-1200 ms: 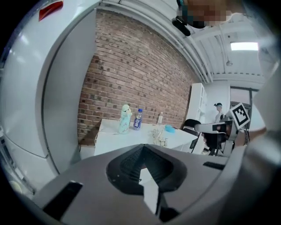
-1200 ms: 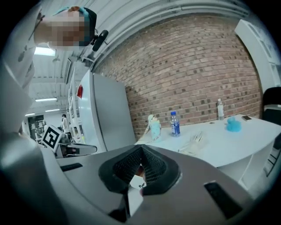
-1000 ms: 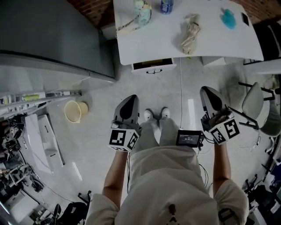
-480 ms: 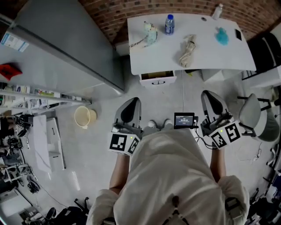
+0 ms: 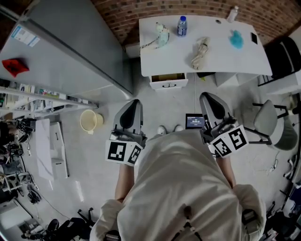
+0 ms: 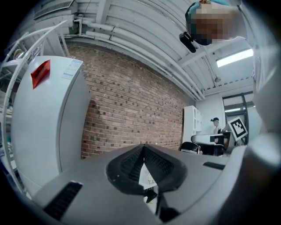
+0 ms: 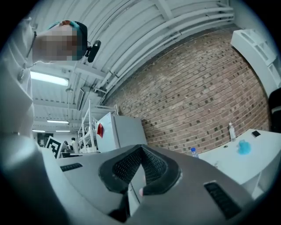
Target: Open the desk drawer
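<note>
My left hand-held gripper point(image 5: 132, 107) and right hand-held gripper point(image 5: 209, 101) are both pressed together with nothing between the jaws. I hold them level at either side of my body, pointing toward the top of the head view. I judge this a carrying pose, since neither is anywhere near its work. Between them, lower centre, a small screen point(image 5: 194, 121) sits just beside the right one. The desk drawer point(image 5: 168, 83) lies well apart from both, in the upper centre, under the left front edge of the white worktop point(image 5: 216, 61). It looks a little way out, a brown strip showing behind its front, so it likely needs pulling further by the dark handle. I count two grippers and one drawer. On the worktop there are two bottles, the blue-labelled bottle point(image 5: 181, 26) and a clear bottle point(image 5: 232, 13), plus one bundled cloth point(image 5: 200, 52) and one turquoise object point(image 5: 236, 39). A pale bucket point(image 5: 90, 121) stands on the floor at left.
</note>
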Motion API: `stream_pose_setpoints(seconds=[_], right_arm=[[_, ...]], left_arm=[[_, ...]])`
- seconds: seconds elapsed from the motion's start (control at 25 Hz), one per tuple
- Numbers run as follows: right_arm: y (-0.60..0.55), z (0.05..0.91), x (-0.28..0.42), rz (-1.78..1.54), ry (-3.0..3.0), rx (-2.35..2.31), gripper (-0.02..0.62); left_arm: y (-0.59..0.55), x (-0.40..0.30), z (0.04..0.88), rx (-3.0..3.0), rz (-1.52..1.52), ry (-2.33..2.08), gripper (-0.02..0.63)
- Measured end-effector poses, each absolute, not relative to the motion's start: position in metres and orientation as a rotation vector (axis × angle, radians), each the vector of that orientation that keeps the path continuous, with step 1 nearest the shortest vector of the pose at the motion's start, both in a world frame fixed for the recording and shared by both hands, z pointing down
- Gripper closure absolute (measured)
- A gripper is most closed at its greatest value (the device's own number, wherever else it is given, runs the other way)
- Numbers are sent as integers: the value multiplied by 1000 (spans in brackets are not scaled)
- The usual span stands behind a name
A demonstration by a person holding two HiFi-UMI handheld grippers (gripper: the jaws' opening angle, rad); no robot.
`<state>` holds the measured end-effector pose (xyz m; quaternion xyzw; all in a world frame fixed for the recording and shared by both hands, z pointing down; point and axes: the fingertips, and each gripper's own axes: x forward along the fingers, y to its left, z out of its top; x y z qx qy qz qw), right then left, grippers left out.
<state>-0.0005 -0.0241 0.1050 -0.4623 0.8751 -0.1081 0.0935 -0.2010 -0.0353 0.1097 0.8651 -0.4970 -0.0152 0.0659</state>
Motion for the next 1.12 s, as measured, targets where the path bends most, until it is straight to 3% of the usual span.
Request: stream_pose_setpoints(seconds=[0.56, 1.12], right_arm=[[-7, 120, 13, -363, 2612, -1493, 570], [-6, 128, -6, -370, 2670, -1407, 569]], left_arm=[[-20, -137, 112, 2747, -12, -1279, 598], [-18, -171, 124, 2633, -25, -1384, 598]])
